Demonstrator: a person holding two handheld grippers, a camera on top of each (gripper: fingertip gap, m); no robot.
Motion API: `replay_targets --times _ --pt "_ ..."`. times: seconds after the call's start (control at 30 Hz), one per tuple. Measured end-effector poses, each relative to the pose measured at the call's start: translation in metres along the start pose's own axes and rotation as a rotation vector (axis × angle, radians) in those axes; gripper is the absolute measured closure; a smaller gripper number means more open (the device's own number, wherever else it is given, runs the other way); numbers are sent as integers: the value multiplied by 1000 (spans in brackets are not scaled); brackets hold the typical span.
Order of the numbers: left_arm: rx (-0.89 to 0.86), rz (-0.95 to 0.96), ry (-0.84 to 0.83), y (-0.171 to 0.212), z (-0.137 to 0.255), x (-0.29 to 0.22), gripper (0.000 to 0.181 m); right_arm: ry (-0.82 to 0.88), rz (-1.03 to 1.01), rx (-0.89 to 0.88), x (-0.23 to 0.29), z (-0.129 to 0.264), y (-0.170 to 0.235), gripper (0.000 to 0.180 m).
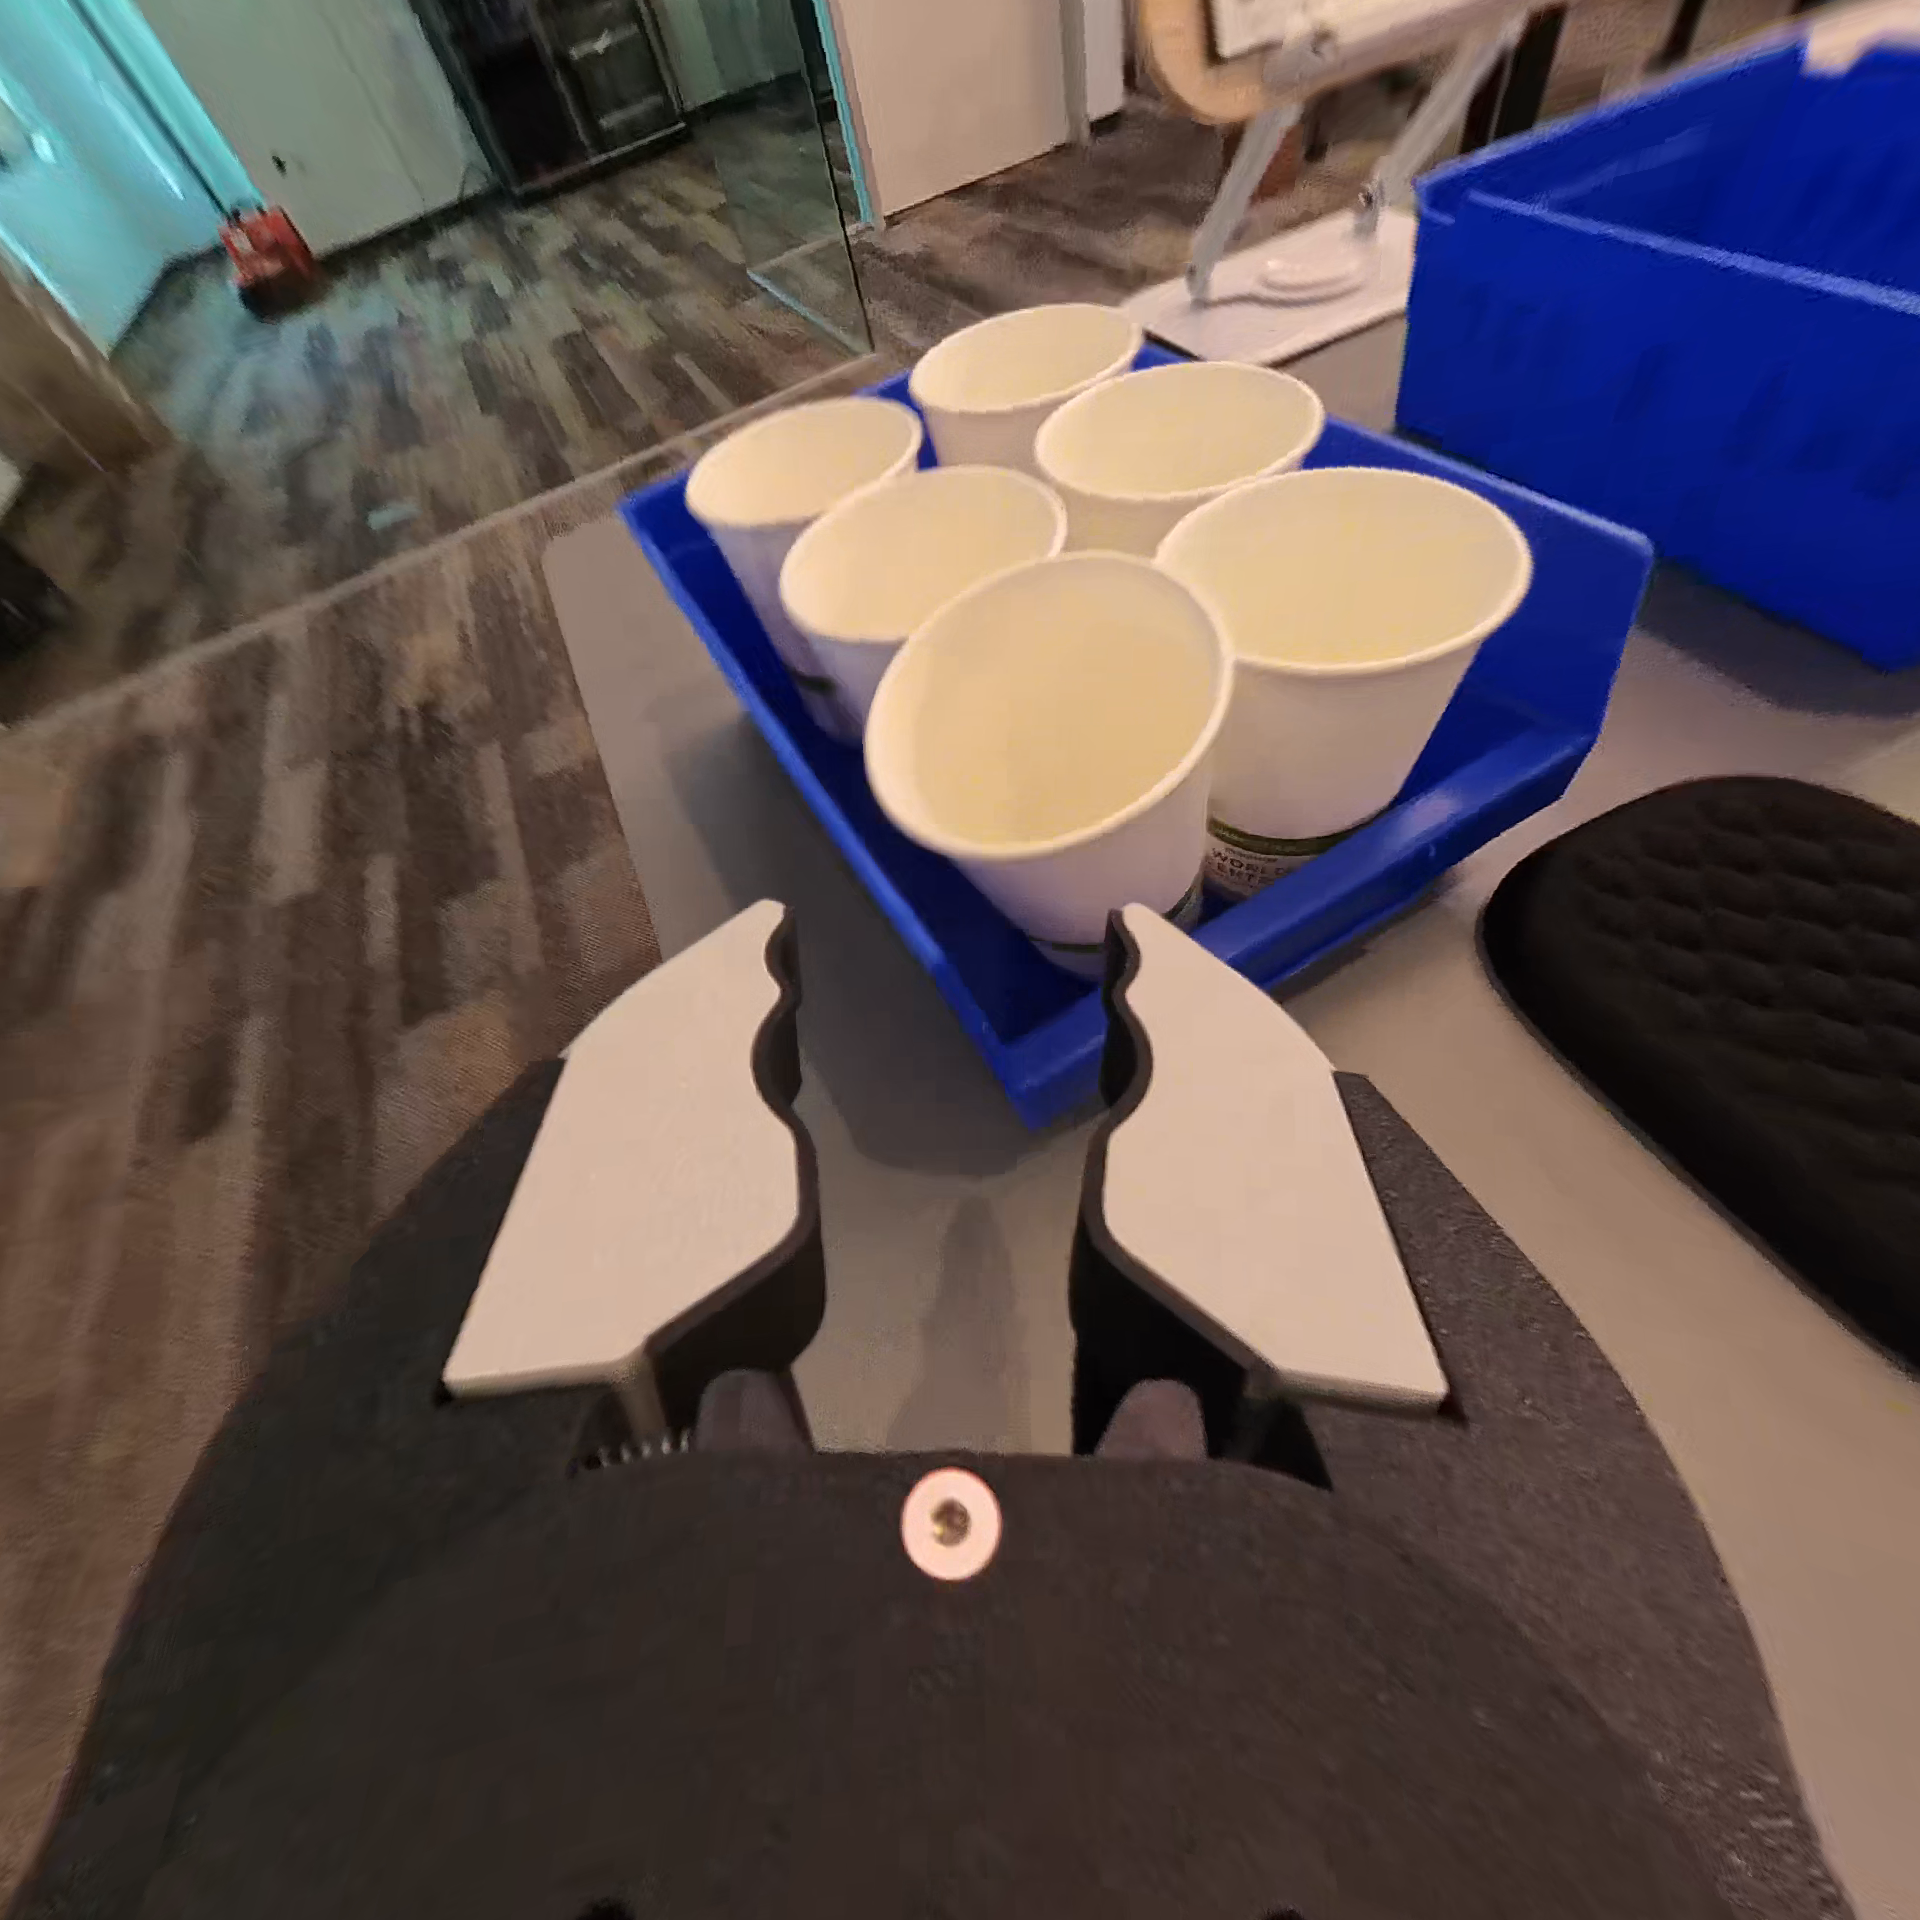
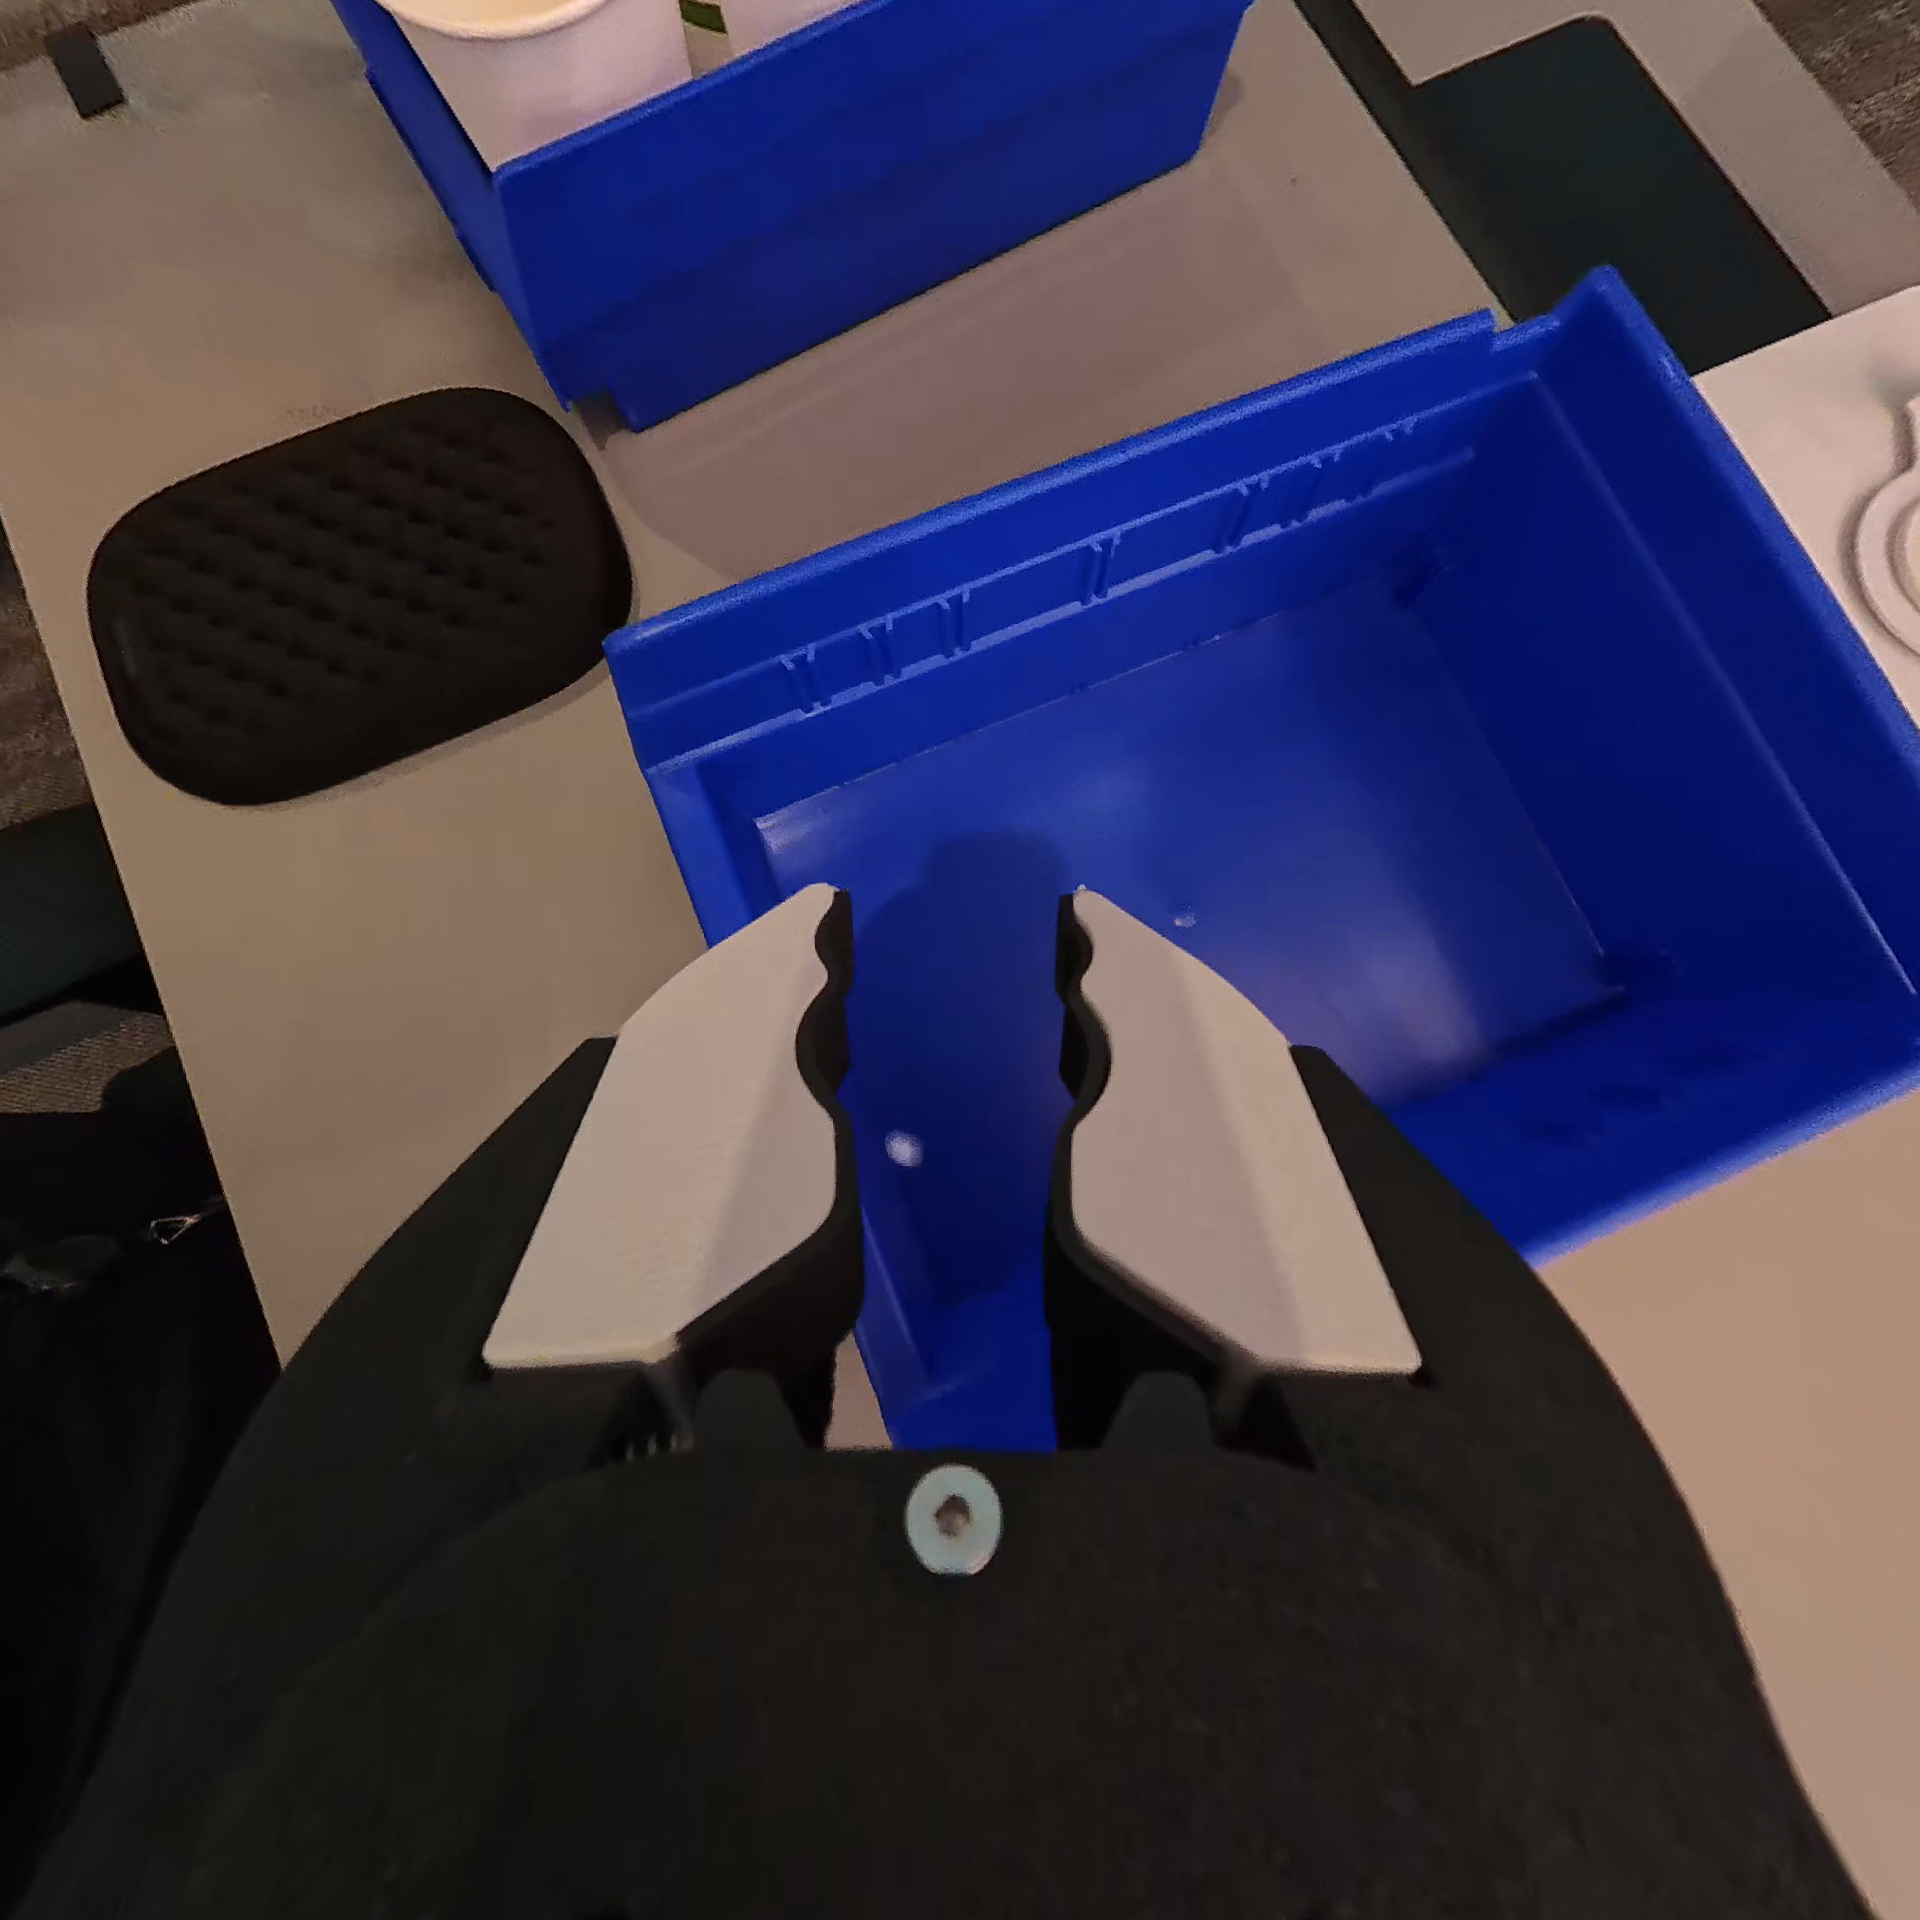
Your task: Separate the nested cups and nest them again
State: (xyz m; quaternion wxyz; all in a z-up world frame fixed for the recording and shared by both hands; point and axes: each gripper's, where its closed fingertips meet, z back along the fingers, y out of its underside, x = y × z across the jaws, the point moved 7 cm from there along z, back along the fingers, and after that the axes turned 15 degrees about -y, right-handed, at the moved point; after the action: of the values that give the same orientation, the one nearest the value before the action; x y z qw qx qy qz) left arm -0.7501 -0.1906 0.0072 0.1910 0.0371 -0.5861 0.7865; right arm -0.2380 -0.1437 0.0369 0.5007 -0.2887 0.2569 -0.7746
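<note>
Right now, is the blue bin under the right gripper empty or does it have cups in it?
Empty. The right wrist view looks straight into the blue bin and shows only its bare floor and walls.

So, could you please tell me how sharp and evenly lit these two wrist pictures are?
Left wrist view: the floor and background are smeared and bent by the wide lens, while the white paper cups are fairly sharp. Right wrist view: slightly soft, with the right gripper casting a dark shadow into the empty blue plastic bin.
</note>
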Motion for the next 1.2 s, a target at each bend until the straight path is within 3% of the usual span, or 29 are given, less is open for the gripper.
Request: replay_targets --times 0.13,0.3,0.43,0.6,0.7,1.07,1.2 --pt "23 -298 58 -36 -3 -37 134 -37 7 3 3 -11 -9 143" --pt "169 -539 156 -42 -31 -69 139 -78 -14 -7 6 -19 -7 143" --pt "231 -537 194 -45 -46 -66 146 -76 -27 16 7 -16 3 143" --pt "364 -598 270 -40 -56 -67 173 -78 -57 24 4 -7 17 143" --pt "432 -659 289 -37 -60 -70 178 -83 -78 6 2 -3 24 143" --pt "650 -714 352 -43 -63 -62 177 -114 -108 6 1 0 42 143" --pt "610 -666 347 -46 -63 -63 145 -119 -122 6 -1 1 49 143"
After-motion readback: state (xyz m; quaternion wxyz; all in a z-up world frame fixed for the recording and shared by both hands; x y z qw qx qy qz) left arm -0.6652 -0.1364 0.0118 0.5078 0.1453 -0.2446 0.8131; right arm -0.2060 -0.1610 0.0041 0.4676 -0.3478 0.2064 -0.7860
